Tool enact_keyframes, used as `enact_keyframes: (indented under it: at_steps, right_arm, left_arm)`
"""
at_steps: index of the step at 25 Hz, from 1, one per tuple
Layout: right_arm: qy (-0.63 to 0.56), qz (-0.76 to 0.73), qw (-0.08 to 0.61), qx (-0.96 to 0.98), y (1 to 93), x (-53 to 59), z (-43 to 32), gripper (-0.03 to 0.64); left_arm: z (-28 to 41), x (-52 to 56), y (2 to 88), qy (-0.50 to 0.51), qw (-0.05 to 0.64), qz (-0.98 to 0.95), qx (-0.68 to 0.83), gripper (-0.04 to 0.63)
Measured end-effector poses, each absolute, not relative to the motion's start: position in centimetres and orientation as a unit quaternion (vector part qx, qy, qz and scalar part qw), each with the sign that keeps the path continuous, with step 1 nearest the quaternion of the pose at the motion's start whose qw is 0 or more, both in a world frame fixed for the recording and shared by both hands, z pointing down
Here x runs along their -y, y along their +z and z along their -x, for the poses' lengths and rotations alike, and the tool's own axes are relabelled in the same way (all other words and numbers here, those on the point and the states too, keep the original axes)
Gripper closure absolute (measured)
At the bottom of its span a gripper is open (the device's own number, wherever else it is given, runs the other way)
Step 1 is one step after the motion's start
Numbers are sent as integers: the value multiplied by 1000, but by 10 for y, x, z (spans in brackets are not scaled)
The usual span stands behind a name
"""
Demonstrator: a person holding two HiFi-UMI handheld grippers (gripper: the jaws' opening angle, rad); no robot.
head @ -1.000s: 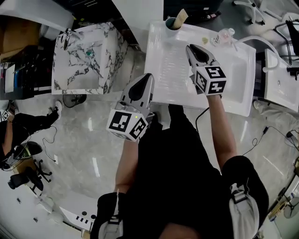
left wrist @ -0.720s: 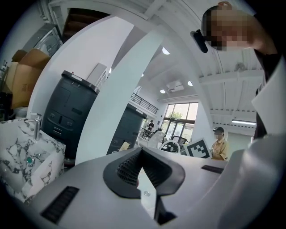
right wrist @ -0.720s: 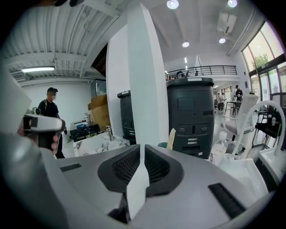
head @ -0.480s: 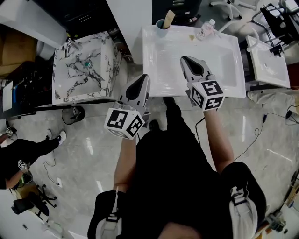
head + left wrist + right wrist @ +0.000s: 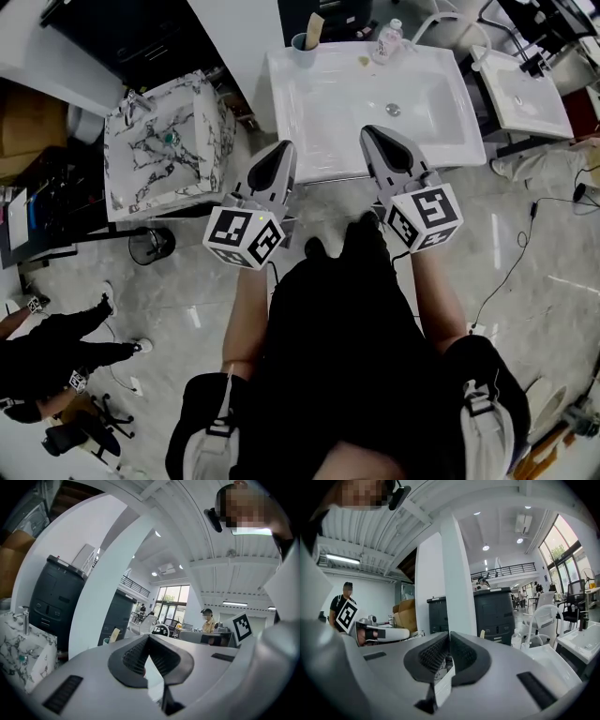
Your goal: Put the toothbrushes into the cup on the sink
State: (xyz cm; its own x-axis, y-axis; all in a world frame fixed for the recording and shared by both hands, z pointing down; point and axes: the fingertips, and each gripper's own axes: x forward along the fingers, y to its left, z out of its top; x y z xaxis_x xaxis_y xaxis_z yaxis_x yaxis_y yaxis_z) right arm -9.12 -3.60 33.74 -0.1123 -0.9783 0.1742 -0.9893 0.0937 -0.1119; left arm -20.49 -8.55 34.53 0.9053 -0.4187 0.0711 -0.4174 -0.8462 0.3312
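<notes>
Here, both grippers hang at the near rim of the white sink (image 5: 441, 141), well apart from the task's things. The left gripper (image 5: 284, 148) has its jaws pressed together on nothing, and the right gripper (image 5: 372, 134) is likewise closed and empty, as each gripper view confirms. The cup (image 5: 302, 43) stands on the sink's far left corner, at about 12 o'clock from the left gripper and 11 o'clock from the right. A pale, flat-ended stick (image 5: 314, 28) leans upright inside the cup; it is probably a toothbrush handle, though it is too small to be sure. A clear bottle (image 5: 388, 39) stands on the far rim, at 3 o'clock from the cup. No loose toothbrush can be made out on the sink. Judged from this, the placing step seems done or between rounds. Any further move calls for finding another toothbrush, opening one gripper, and reaching toward 12 o'clock.
</notes>
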Motion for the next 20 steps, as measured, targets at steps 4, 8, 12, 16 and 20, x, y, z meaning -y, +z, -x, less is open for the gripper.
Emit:
enact_keyframes:
  at_steps: [4, 8, 12, 16, 20]
  right_arm:
    - [98, -669, 22, 736, 332, 21, 94, 584]
    - [97, -665, 16, 741, 327, 14, 93, 586]
    - [96, -663, 9, 743, 326, 7, 97, 586]
    - [103, -663, 4, 742, 329, 1, 99, 586]
    - [101, -663, 7, 742, 328, -2, 96, 586]
  left_arm:
    - [204, 75, 345, 1, 175, -961, 213, 581]
    - [200, 70, 343, 6, 175, -962, 212, 581]
    - [200, 62, 340, 6, 168, -963, 211, 581]
    - [201, 57, 342, 1, 179, -961, 209, 581]
    - [195, 53, 341, 0, 178, -962, 206, 581]
